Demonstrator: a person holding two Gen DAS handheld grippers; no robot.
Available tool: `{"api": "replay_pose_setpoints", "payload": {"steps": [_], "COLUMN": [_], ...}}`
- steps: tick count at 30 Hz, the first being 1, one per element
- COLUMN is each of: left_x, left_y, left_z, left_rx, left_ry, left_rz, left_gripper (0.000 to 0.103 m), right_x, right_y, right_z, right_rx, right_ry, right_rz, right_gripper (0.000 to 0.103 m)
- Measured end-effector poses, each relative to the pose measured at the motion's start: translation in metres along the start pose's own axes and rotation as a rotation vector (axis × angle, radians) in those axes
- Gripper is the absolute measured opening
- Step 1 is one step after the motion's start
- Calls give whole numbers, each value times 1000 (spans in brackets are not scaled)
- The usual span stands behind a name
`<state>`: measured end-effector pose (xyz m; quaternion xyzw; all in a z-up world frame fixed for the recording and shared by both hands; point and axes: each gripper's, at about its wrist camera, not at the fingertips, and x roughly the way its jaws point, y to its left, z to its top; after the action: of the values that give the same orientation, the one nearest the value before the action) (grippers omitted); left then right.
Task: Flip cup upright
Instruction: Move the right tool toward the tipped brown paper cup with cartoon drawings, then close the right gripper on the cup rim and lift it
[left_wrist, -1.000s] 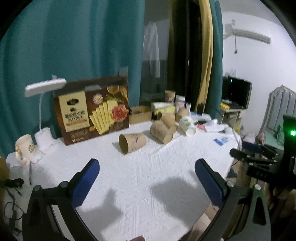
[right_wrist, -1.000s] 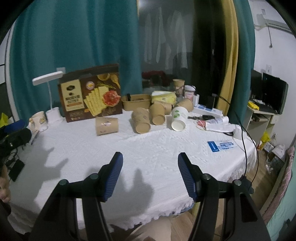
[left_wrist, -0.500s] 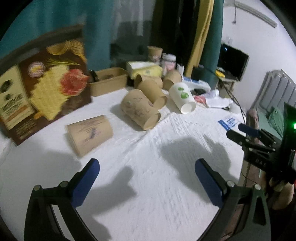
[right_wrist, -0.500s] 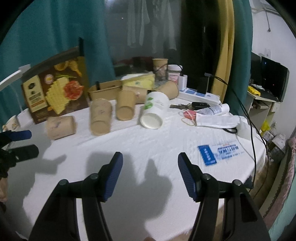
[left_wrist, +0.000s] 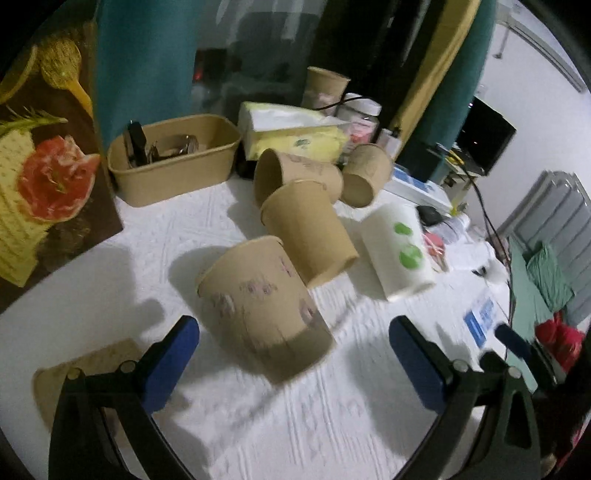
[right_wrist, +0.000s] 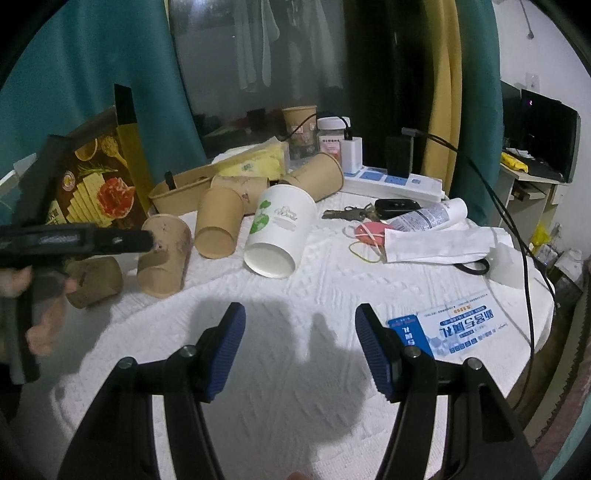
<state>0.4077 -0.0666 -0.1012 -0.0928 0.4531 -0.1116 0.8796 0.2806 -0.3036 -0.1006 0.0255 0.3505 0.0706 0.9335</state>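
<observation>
Zero progress on the flip yet | left gripper (left_wrist: 291, 349) wide, empty, either side of the printed cup (left_wrist: 258, 306), no touch visible | cup lies on its side on the desk (left_wrist: 295, 424), on white embossed cloth: tapered brown paper, thin rolled rim, light | grasp and turning remain | right gripper (right_wrist: 299, 343) narrower, holds nothing.

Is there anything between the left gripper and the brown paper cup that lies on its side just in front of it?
Nothing visible stands between them. The left gripper has its jaws wide apart, and the nearest brown cup lies on its side just beyond them on the white tablecloth. A second brown cup touches it behind, not in the path.
</observation>
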Motion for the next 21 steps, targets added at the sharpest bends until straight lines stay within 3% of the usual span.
{"api": "replay_pose_setpoints", "payload": {"steps": [4, 8, 9, 15, 21], "left_x": [23, 35, 39, 30, -15], "left_y": [2, -2, -4, -15, -28], "left_z": [8, 7, 6, 4, -14], "left_rx": [-2, 25, 33, 63, 84], "left_ry": [38, 47, 59, 47, 13], "left_rz": [4, 53, 70, 71, 35], "left_gripper": [101, 83, 74, 69, 69], "right_x": [1, -6, -7, -19, -49], "right_y": [-2, 1, 2, 7, 18], "right_z": [-3, -9, -11, -16, -23], "right_rx": [28, 43, 47, 65, 79], "right_ry": [18, 11, 13, 12, -8], "right_rz": [21, 44, 46, 56, 56], "right_gripper": [59, 59, 59, 59, 60]}}
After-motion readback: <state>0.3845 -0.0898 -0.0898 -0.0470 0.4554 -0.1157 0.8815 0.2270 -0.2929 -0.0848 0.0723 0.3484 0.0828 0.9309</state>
